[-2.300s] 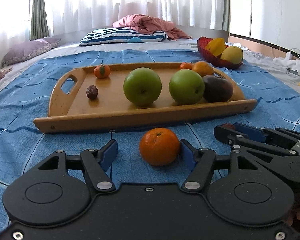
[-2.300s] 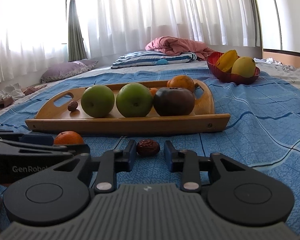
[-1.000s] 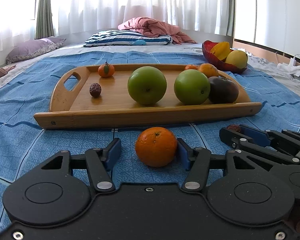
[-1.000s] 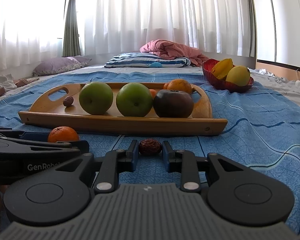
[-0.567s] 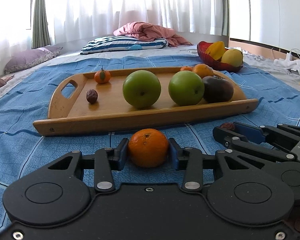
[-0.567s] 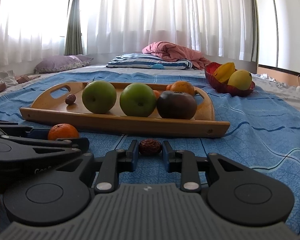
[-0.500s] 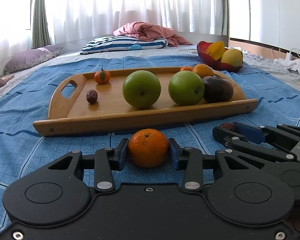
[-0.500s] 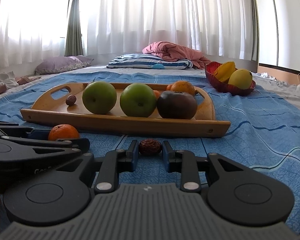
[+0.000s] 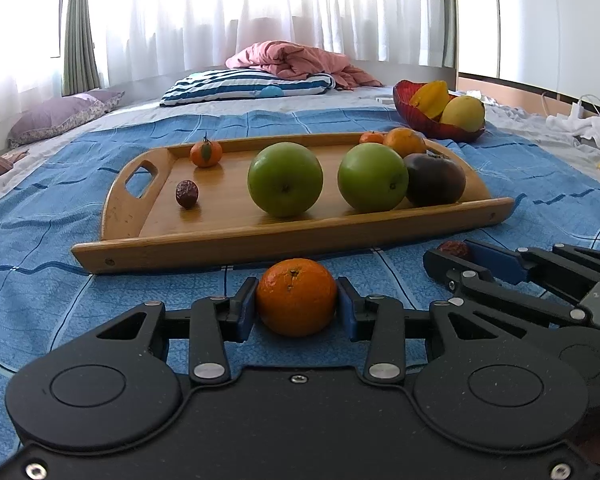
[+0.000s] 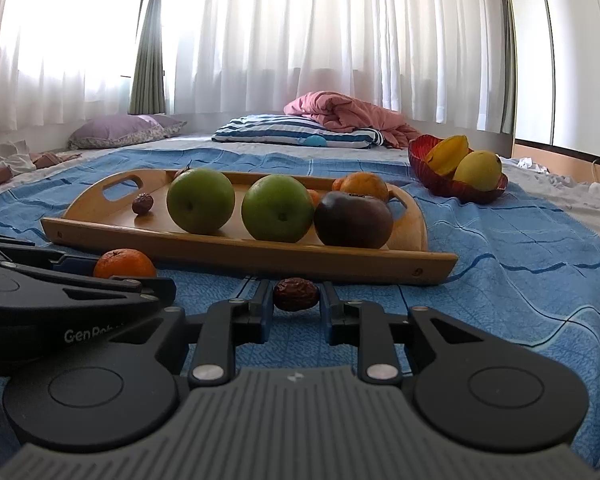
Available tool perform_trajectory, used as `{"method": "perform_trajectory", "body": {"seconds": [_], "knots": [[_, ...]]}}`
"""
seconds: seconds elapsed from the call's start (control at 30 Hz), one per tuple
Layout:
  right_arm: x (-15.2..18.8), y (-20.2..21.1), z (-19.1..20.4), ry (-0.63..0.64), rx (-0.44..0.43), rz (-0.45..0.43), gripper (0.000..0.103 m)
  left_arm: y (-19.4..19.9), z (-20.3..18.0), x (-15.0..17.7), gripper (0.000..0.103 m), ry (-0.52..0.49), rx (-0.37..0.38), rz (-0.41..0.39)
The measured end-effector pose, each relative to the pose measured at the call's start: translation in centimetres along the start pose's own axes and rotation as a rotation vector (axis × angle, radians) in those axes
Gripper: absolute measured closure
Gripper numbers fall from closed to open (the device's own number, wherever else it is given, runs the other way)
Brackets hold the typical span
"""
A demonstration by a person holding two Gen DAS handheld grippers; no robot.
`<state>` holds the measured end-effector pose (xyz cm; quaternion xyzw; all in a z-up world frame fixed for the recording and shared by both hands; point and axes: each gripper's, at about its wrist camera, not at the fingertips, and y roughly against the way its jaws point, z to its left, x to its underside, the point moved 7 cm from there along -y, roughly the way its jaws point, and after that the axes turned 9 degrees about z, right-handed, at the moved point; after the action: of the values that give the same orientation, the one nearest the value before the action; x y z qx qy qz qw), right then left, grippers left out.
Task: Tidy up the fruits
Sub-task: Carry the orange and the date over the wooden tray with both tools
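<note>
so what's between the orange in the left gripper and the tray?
Nothing: only bare blue blanket between the orange and the tray, per the left wrist view.

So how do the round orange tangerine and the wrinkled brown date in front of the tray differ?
The round orange tangerine is far bigger and bright; the wrinkled brown date is small, dark and shrivelled. The left gripper clamps the tangerine; the right gripper clamps the date. Both rest on the blue bedspread before the wooden tray.

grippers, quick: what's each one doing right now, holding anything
Left gripper: shut on the orange, still on the blanket.
Right gripper: shut on the date, also on the blanket.
</note>
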<state>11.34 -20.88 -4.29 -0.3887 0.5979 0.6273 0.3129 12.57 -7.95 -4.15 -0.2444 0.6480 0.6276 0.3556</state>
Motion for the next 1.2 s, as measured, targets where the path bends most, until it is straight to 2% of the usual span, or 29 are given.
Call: {"method": "perform_trajectory", "body": {"seconds": [0.53, 0.87, 1.2], "knots": [[-1.3, 0.6, 0.6, -0.024, -0.044, -0.019, 0.074, 1.4, 1.6, -0.6, 0.064, 0.012, -0.01, -0.008], [-4.0, 0.5, 0.1, -0.078, -0.083, -0.024, 0.074, 2.9, 4.5, -3.4, 0.064, 0.032, -0.034, -0.046], [-7.7, -0.6, -0.1, -0.097, -0.085, -0.013, 0.074, 2.9, 7.5, -6.8, 0.064, 0.086, 0.01, -0.028]]}}
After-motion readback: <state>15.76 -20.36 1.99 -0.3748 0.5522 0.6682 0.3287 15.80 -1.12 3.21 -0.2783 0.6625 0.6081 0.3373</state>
